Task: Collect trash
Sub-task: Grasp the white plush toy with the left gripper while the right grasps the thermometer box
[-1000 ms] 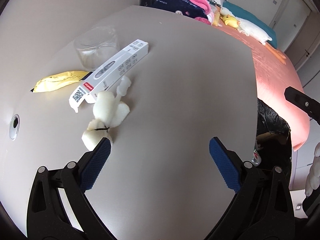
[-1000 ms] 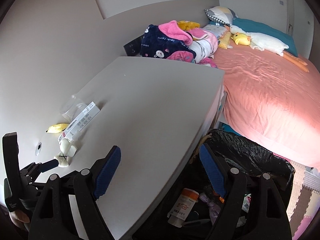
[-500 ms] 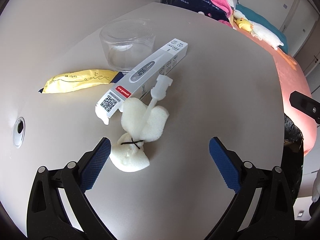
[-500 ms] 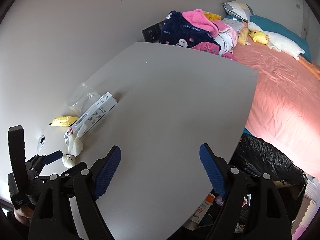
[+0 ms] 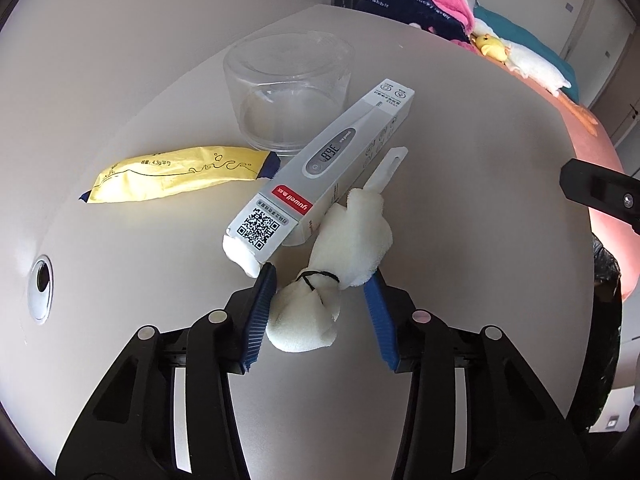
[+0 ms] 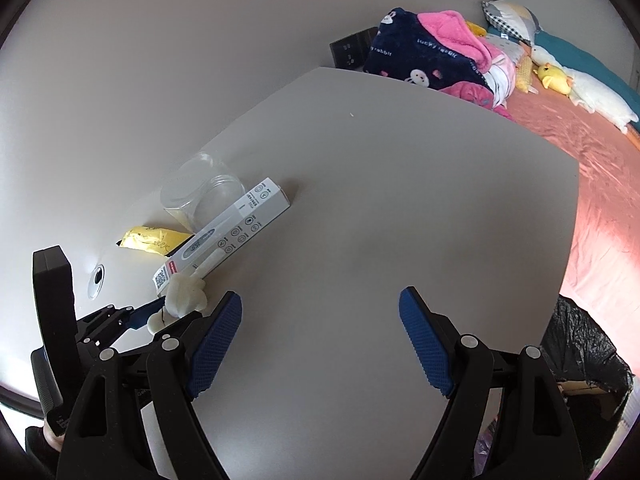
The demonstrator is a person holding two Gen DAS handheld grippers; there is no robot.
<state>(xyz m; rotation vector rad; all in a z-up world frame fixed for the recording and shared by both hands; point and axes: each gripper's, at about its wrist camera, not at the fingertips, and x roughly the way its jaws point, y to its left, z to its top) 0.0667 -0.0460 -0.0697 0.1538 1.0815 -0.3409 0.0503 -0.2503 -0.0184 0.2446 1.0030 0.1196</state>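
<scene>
Both wrist cams look steeply down on desk (image 5: 460, 200); left close, right farther; share thermometer box (image 6: 228, 228).

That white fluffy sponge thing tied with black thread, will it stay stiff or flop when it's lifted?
The sponge between the closing left claw looks soft, so it probably squashes. It seems light. Its thin plastic handle may droop or swing, perhaps nudging the thermometer box beside it.

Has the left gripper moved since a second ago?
Yes. The left gripper has advanced toward the clear cup, and its closing jaws now flank the white sponge brush.
</scene>
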